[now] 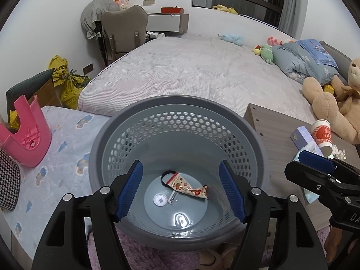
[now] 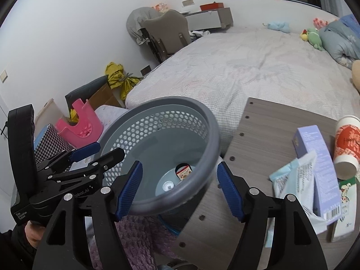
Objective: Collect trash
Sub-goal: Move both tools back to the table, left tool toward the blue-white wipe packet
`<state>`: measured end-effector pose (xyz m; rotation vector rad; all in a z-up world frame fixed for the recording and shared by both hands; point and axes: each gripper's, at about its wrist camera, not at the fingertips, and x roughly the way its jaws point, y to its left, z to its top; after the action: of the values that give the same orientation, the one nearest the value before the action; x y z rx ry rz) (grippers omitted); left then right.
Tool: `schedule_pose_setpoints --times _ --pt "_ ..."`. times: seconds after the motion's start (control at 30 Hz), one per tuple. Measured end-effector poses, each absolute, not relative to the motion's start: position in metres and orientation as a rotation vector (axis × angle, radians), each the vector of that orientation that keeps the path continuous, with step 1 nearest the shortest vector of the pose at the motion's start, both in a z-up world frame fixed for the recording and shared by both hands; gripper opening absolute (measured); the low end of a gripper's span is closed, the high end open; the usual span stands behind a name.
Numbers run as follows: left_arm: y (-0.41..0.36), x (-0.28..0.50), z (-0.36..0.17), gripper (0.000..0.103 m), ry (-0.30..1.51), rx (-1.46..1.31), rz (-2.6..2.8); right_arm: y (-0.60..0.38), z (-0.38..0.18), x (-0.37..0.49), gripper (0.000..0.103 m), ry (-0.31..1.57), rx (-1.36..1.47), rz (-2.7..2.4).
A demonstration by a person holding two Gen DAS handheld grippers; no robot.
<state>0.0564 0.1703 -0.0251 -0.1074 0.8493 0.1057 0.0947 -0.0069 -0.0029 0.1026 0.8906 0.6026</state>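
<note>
Both the left gripper [image 1: 181, 189] and right gripper [image 2: 178, 190] hang over the grey basket [image 1: 126, 121], jaws apart and empty. A snack wrapper [image 1: 186, 185] lies on its bottom; more trash lies on the wooden board [image 2: 265, 123] beside the basket.

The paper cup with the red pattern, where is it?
In the right wrist view the paper cup lies tipped on the wooden board at the far right, just right of the purple box, with the grey bin further left.
</note>
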Motion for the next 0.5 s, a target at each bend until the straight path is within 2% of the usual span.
schedule_pose_setpoints --times 0.5 --pt "0.090 0.061 -0.025 0.068 0.863 -0.051 -0.073 -0.101 0.004 0.066 0.071 0.853 0.157 0.420"
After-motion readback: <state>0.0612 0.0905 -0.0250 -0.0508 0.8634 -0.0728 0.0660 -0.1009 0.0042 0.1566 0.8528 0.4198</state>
